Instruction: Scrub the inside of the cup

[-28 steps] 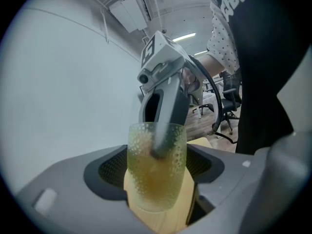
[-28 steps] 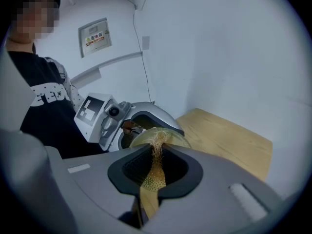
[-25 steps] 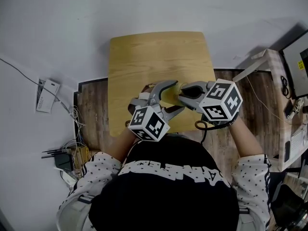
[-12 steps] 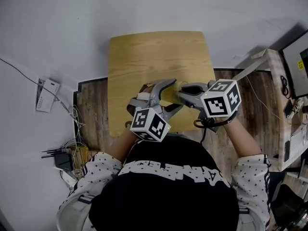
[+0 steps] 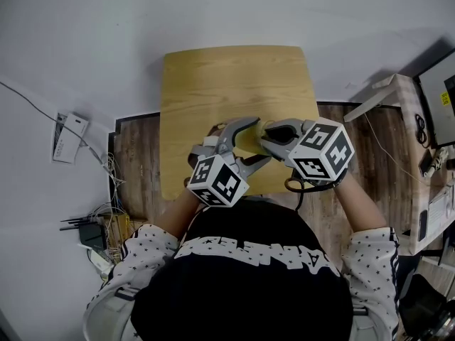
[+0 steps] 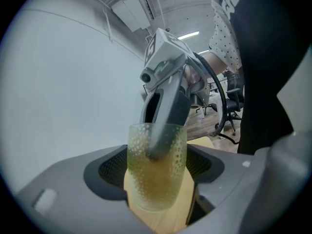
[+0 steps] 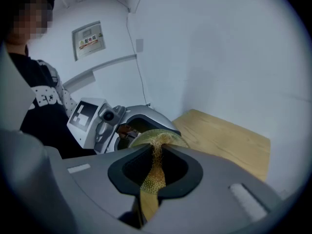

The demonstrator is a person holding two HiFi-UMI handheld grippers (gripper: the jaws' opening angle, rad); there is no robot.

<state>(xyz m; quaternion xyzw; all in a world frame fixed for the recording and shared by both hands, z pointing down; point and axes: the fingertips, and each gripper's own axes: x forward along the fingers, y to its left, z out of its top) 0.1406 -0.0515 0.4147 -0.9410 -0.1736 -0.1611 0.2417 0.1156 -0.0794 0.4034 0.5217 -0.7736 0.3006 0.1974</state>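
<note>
A light wooden desk (image 5: pixel 234 84) with rounded corners fills the middle. Near its 6 o'clock edge is a translucent yellow-green cup (image 5: pixel 248 138). The left gripper (image 5: pixel 257 142) comes in from 7 o'clock, its grey jaws set on either side of the cup. The right gripper (image 5: pixel 266 138) reaches in from 3 o'clock, jaws drawn together, tips at the cup's mouth. Off the desk, a flat white box (image 5: pixel 69 139) lies at 9 o'clock and tangled cables (image 5: pixel 99 229) at 8 o'clock.
</note>
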